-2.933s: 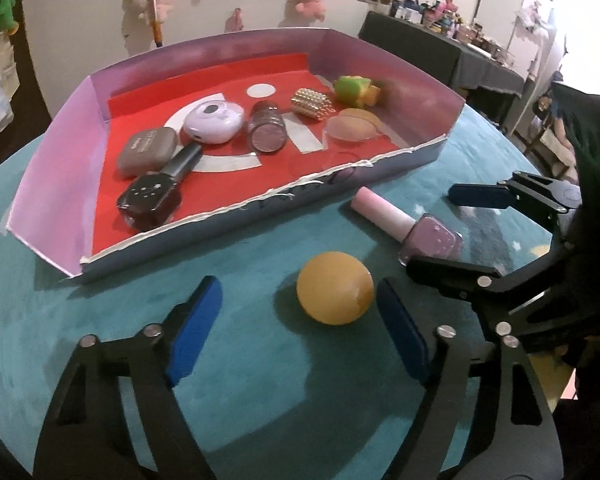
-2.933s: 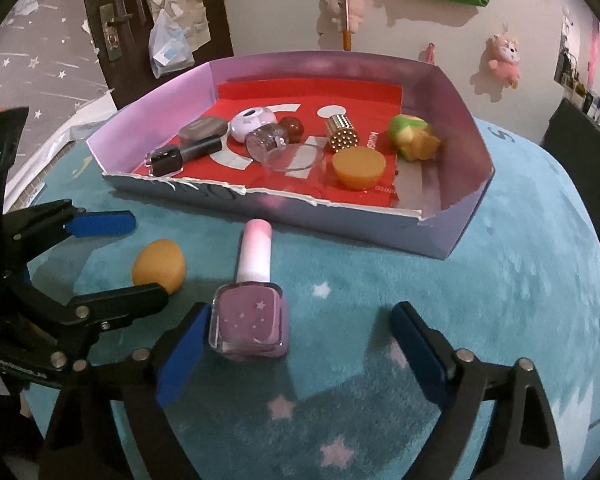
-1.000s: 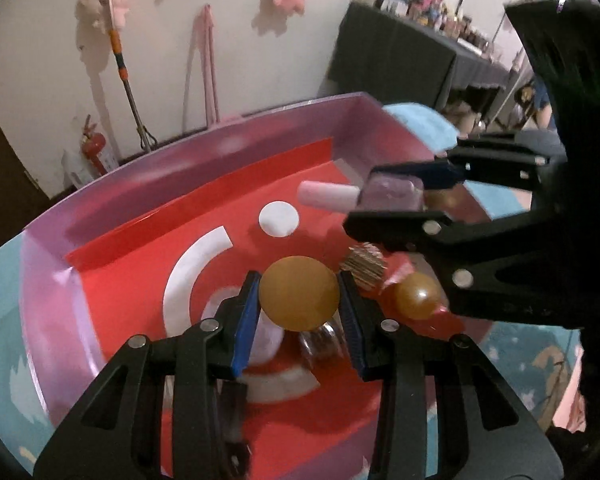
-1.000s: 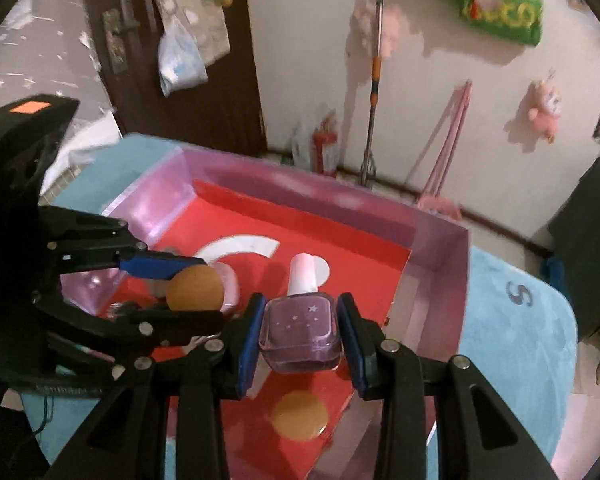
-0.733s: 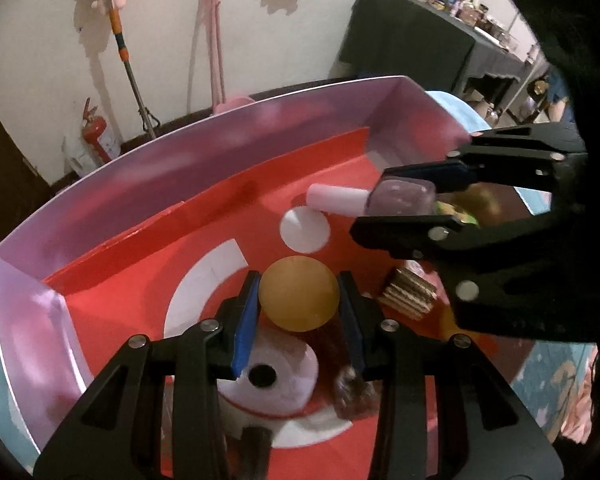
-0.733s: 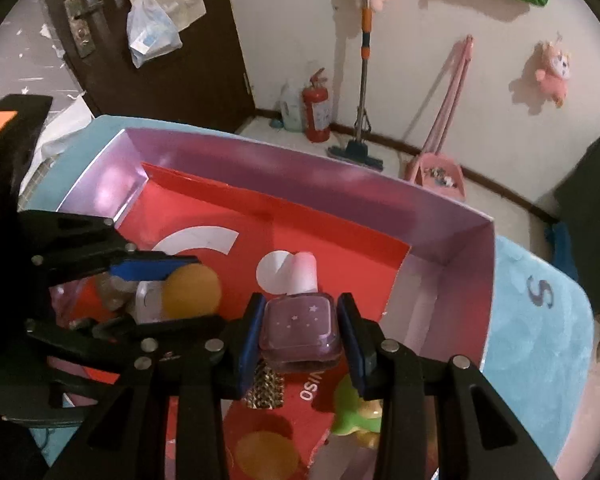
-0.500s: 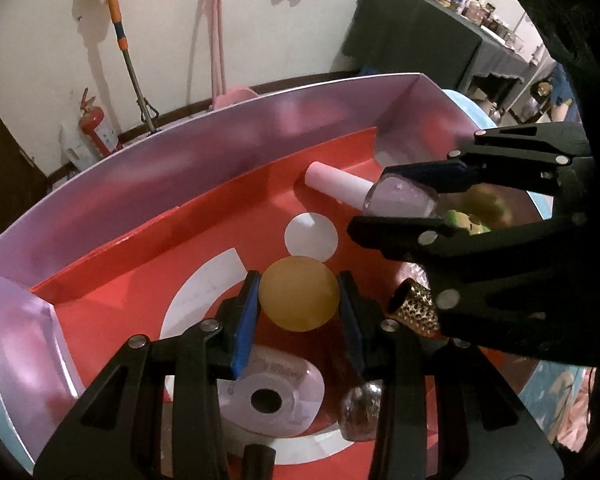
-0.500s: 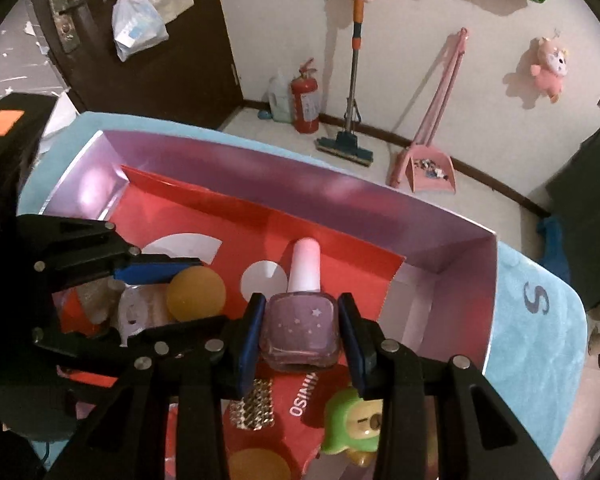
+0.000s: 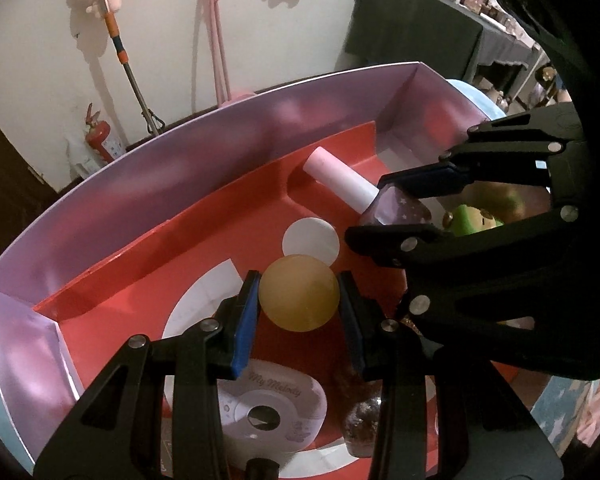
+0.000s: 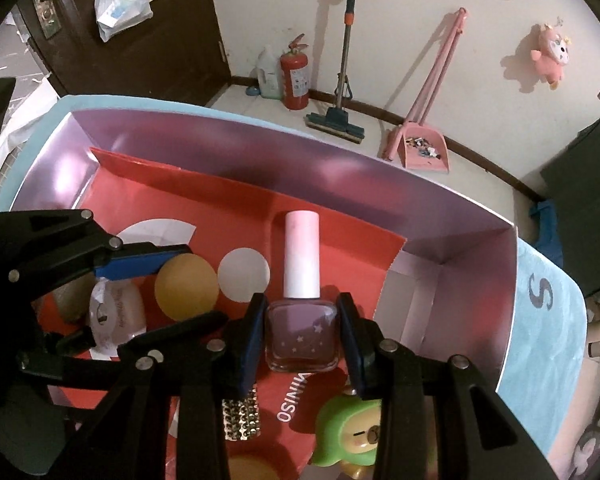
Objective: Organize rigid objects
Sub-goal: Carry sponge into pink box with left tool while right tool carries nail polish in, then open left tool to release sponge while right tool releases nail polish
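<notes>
My left gripper (image 9: 299, 304) is shut on an orange ball (image 9: 299, 293) and holds it over the red floor of the pink-walled box (image 9: 204, 148). My right gripper (image 10: 302, 326) is shut on a purple nail polish bottle (image 10: 301, 336) with a pink cap, held over the box (image 10: 340, 172) near its far right part. The bottle also shows in the left wrist view (image 9: 396, 210), the ball in the right wrist view (image 10: 187, 282). The two grippers are side by side, close together.
In the box lie a white My Melody case (image 9: 266, 404), a glittery jar (image 9: 362, 420), a gold studded tube (image 10: 240, 418) and a green toy figure (image 10: 350, 436). The box stands on a teal rug (image 10: 548, 340).
Both grippers picked up their objects from the rug and carried them over the box. In the last second they moved lower and farther into the box.
</notes>
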The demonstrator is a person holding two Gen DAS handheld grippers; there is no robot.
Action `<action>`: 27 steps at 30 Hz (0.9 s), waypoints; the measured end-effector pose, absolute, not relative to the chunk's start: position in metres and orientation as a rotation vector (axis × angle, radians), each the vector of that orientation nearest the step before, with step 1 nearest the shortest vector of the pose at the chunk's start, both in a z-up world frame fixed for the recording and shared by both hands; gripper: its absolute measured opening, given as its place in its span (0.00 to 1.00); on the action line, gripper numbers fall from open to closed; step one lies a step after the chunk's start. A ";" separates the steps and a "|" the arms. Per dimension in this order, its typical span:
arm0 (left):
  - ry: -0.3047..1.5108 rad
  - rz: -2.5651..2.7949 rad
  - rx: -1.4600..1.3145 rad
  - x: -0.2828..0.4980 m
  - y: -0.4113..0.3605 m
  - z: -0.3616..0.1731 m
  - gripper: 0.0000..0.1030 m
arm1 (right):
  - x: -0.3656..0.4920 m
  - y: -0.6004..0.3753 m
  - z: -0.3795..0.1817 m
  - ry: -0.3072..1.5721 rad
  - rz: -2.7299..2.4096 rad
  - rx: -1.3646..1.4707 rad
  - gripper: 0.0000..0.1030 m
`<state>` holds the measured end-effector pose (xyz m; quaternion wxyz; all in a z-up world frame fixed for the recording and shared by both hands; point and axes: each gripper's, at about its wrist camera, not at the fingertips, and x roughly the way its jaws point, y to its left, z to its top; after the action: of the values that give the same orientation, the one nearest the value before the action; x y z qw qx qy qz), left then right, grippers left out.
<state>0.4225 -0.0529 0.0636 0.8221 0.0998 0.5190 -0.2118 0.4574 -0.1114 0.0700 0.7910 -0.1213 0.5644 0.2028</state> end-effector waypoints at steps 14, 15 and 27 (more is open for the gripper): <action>1.103 -0.450 0.213 0.425 -0.051 0.064 0.46 | 0.461 -0.114 0.073 1.235 0.439 -0.244 0.37; 1.098 -0.450 0.217 0.424 -0.051 0.065 0.47 | 0.461 -0.115 0.073 1.236 0.439 -0.241 0.37; 1.070 -0.446 0.223 0.417 -0.051 0.068 0.55 | 0.460 -0.118 0.073 1.264 0.429 -0.230 0.38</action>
<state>0.4172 -0.0511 0.0682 0.8307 0.1053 0.5047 -0.2101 0.4605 -0.1184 0.0729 0.7794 -0.1064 0.5846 0.1985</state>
